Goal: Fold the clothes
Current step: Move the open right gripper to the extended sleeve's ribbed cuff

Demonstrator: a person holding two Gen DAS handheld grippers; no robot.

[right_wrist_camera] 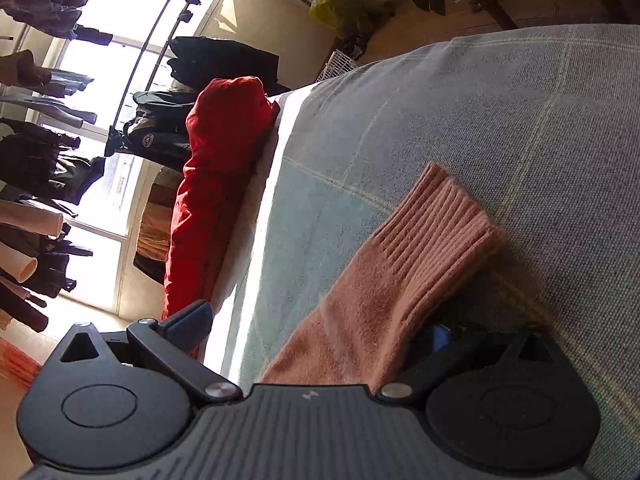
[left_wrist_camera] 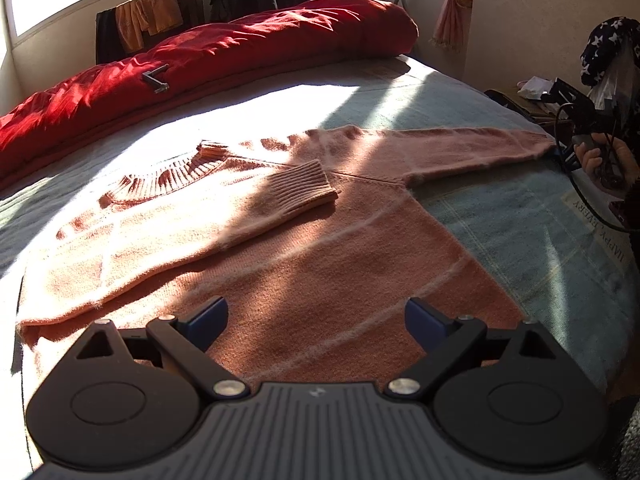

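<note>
A pink knitted sweater (left_wrist_camera: 280, 248) lies flat on the bed. Its left sleeve is folded across the chest, with the ribbed cuff (left_wrist_camera: 304, 188) near the middle. The right sleeve (left_wrist_camera: 460, 148) stretches out to the right. My left gripper (left_wrist_camera: 316, 320) is open and empty, hovering over the sweater's lower body. My right gripper (right_wrist_camera: 312, 328) is open, turned on its side, with the right sleeve's ribbed cuff (right_wrist_camera: 436, 232) lying between its jaws. The right finger (right_wrist_camera: 436, 338) is mostly hidden under the sleeve. The right gripper also shows in the left wrist view (left_wrist_camera: 576, 136), at the cuff end.
The bed has a blue-grey checked cover (left_wrist_camera: 520, 232). A rolled red duvet (left_wrist_camera: 224, 52) lies along its far side under the window. Clothes hang on racks (right_wrist_camera: 36, 128) beyond the bed. A bedside surface with clutter (left_wrist_camera: 536, 92) stands at the right.
</note>
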